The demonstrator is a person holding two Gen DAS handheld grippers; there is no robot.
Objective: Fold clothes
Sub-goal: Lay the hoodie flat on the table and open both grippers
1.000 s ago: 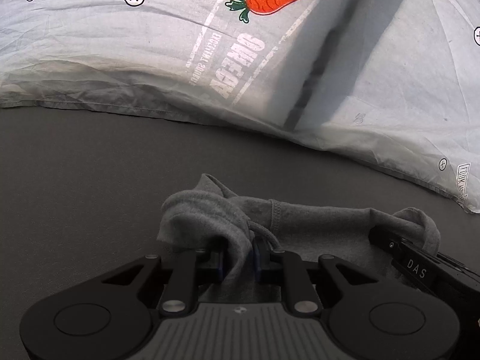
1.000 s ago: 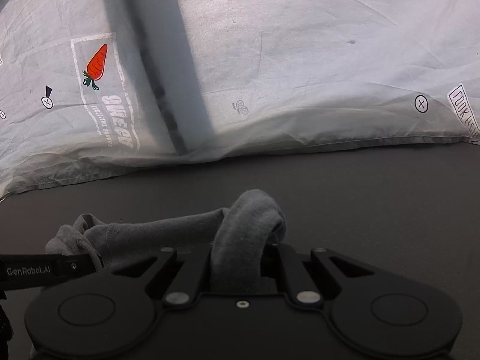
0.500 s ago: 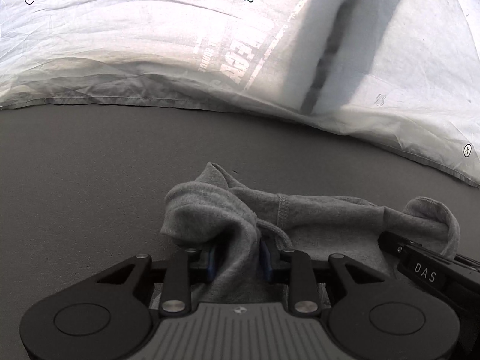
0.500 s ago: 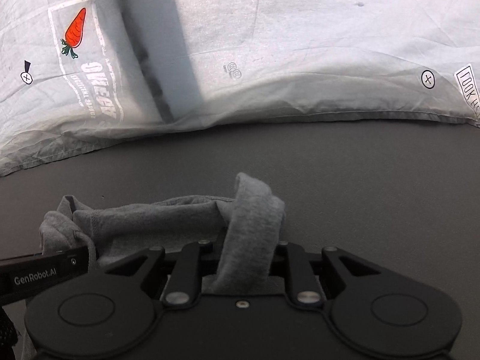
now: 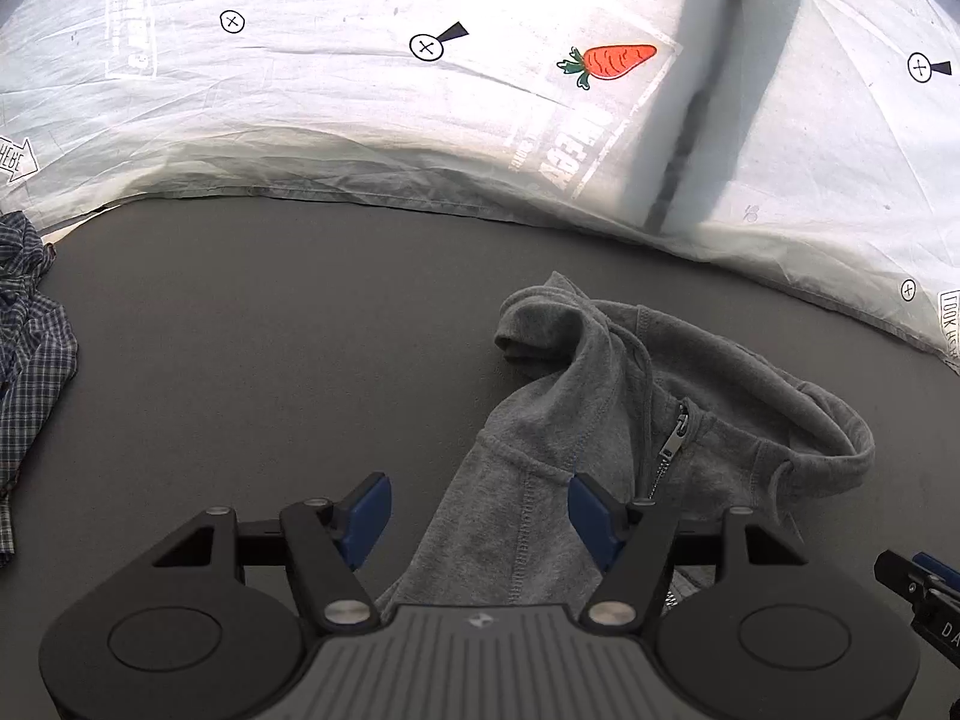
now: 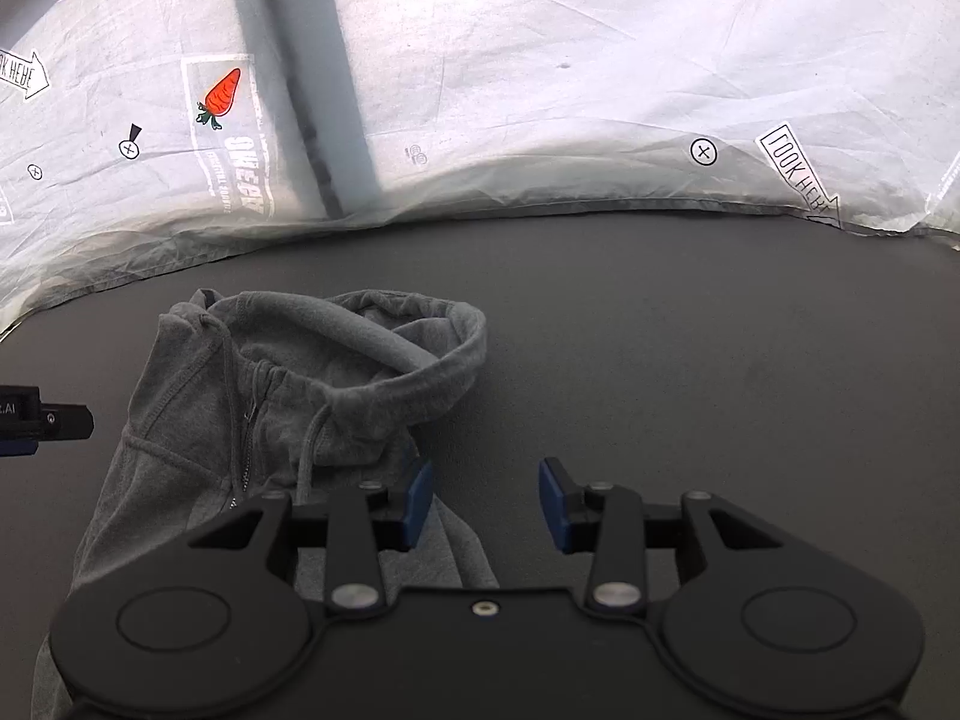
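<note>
With both sets of jaws opening and empty, the left gripper (image 5: 474,519) and right gripper (image 6: 485,501) should be lifted clear of the grey hoodie (image 5: 648,420), laid toward the dark surface's (image 5: 270,330) far edge, undragged

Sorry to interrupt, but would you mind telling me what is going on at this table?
A person with a handheld tool in each hand is folding a grey zip-up hooded sweatshirt on the dark grey tabletop. The jaws of the left tool and the right tool are opening, and neither grips the fabric. A blue checked shirt lies crumpled at one side.
</note>
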